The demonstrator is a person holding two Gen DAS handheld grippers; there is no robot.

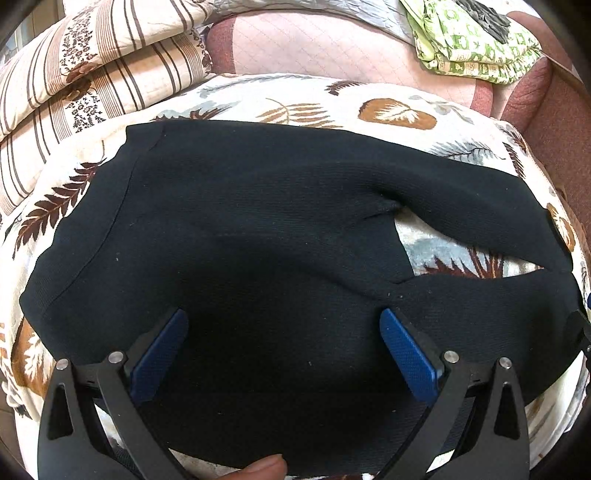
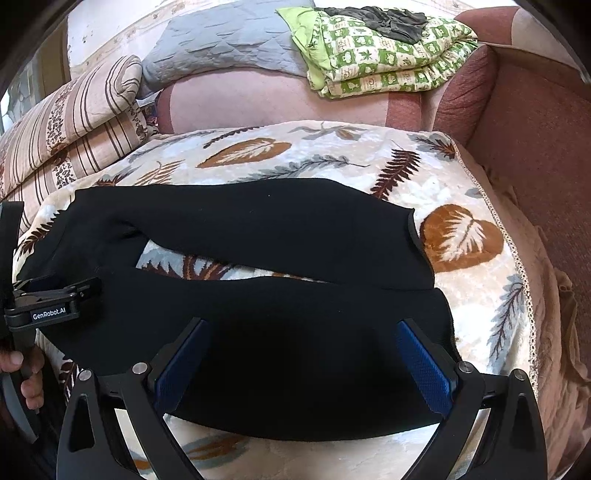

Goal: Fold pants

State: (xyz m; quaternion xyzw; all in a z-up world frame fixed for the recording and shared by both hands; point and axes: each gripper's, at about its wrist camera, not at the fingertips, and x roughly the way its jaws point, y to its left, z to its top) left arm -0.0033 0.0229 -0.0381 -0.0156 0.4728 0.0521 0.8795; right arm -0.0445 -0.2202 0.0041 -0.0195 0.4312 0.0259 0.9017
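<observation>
Left wrist view: black pants [image 1: 258,221] are spread flat across the centre of the frame on a leaf-print blanket [image 1: 295,99]. The waistband end is seen at the left, and the two legs run toward the right with a wedge of blanket exposed between them at right centre. The left gripper [image 1: 283,321] is seen at the bottom with jaws spread wide, blue pads [image 1: 159,354] angled outward over the near leg; nothing is held between them. Whether the tips touch the fabric cannot be told. A fingertip [image 1: 266,469] is visible at the bottom edge. A striped quilt [image 1: 92,66] is folded at upper left, and a green patterned cloth [image 1: 472,48] is at upper right on a pinkish couch [image 1: 332,48].

Right wrist view: the same pants [image 2: 258,314] fill the centre and lower centre, the leg ends pointing right and lying on the blanket [image 2: 461,177]. The right gripper [image 2: 302,332] is seen at the bottom, jaws wide apart, blue pads [image 2: 424,365] over the near leg, nothing clamped. The left gripper [image 2: 55,295] is seen at the left edge, labelled GenRobot.AI, held by a hand [image 2: 26,373] at the pants. A grey quilt [image 2: 221,48] is at top centre, the green cloth [image 2: 388,55] at upper right with a dark garment [image 2: 388,22] on it.
</observation>
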